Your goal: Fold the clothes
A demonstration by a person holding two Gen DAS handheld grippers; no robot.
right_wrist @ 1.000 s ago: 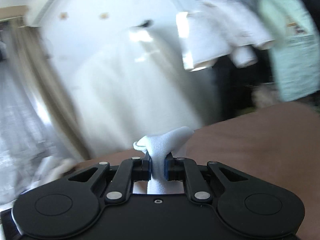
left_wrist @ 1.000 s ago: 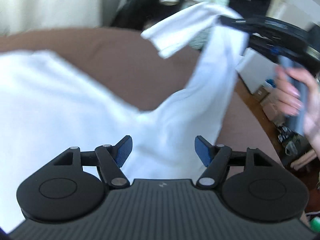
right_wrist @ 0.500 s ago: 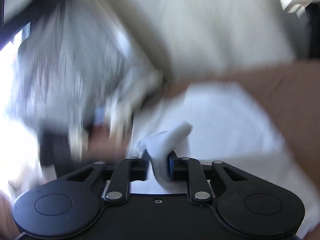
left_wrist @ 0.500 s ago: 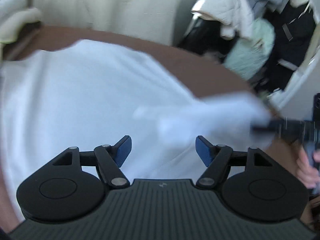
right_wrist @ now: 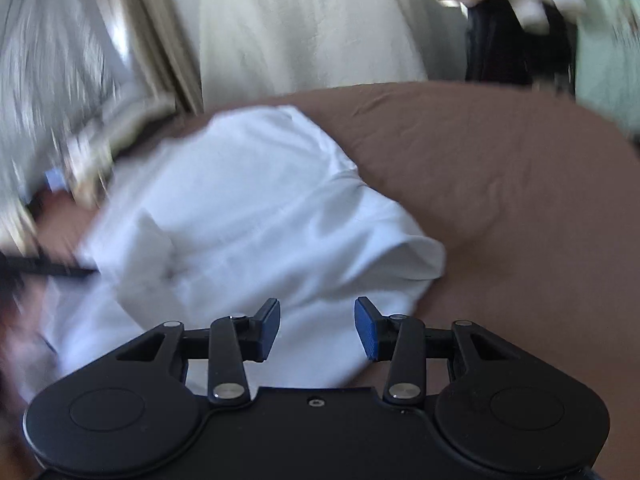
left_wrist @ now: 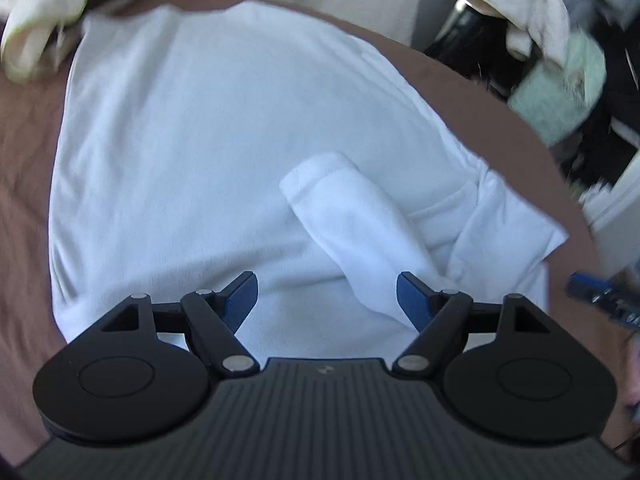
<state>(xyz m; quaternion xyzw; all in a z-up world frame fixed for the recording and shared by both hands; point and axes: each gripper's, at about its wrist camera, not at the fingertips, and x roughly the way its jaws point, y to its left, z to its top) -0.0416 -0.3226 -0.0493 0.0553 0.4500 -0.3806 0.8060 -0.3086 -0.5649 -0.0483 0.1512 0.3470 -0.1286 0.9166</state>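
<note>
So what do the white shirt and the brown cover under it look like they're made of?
White shirt: looks like soft matte cotton knit, since it drapes limply, creases softly and its folded-in sleeve shows a stitched hem; the exact fibre is unclear. Brown cover: seems a thin matte woven sheet, plain and dull, with shallow wrinkles and no sheen.

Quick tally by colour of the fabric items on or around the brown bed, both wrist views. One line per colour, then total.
White: 1, the shirt spread on the brown bed cover, one sleeve folded in over its body
Cream: 1, garment hanging at the back
Mint green: 1, garment beside the cream one
Total: 3
Blurred pale fabric at the far-left edge not counted.
</note>
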